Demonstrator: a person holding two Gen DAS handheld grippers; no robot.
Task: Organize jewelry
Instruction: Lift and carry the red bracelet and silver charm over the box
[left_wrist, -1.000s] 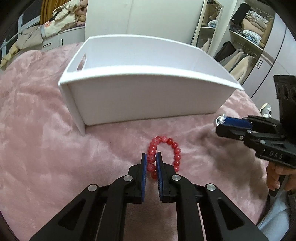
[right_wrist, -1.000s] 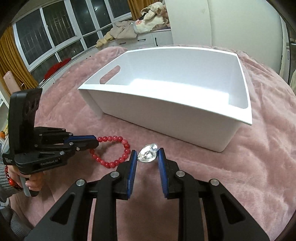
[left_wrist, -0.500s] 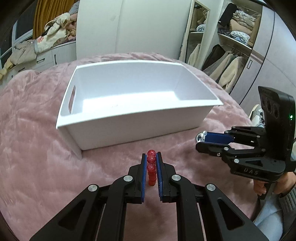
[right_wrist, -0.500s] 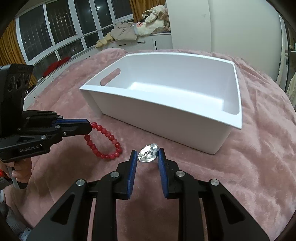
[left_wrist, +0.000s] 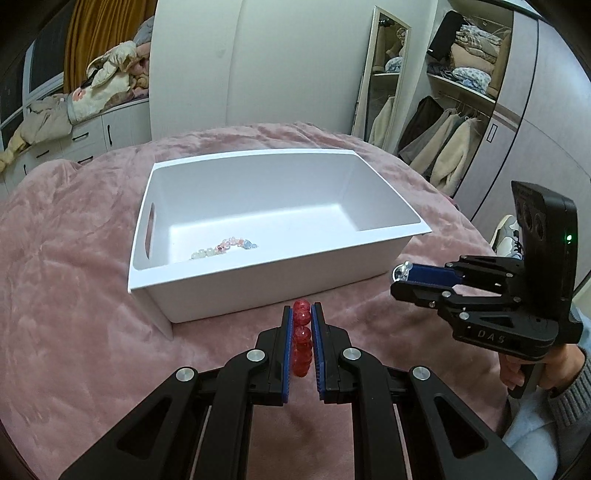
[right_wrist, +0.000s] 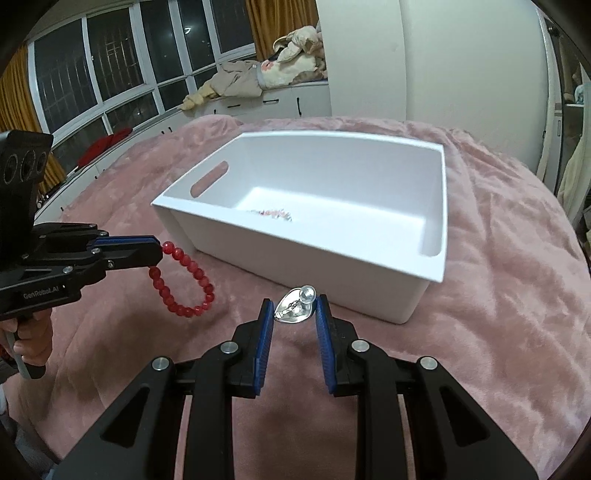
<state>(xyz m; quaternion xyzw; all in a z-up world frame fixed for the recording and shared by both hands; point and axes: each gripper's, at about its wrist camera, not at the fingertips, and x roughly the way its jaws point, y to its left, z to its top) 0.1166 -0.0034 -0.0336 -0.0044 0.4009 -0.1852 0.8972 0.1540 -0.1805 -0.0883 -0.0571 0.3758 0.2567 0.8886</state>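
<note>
My left gripper (left_wrist: 302, 314) is shut on a red bead bracelet (left_wrist: 301, 339), held in the air in front of the white bin (left_wrist: 258, 291). In the right wrist view the left gripper (right_wrist: 157, 251) shows at the left with the bracelet (right_wrist: 184, 284) hanging from it in a loop. My right gripper (right_wrist: 294, 308) is shut on a silver heart-shaped jewel (right_wrist: 295, 312), also held up before the bin (right_wrist: 369, 291). It shows in the left wrist view (left_wrist: 400, 275) at the right. A pastel bead bracelet (left_wrist: 223, 248) lies on the bin's floor.
The bin stands on a pink plush blanket (left_wrist: 74, 295) covering a round surface. A wardrobe with clothes (left_wrist: 461, 129) and a mirror (left_wrist: 384, 74) are behind. Windows (right_wrist: 110, 66) and a clothes pile (right_wrist: 258, 74) lie beyond the far edge.
Both grippers have risen with their loads. The red bracelet left the blanket and now hangs free. The bin's inside and the pastel bracelet in it have come into view.
</note>
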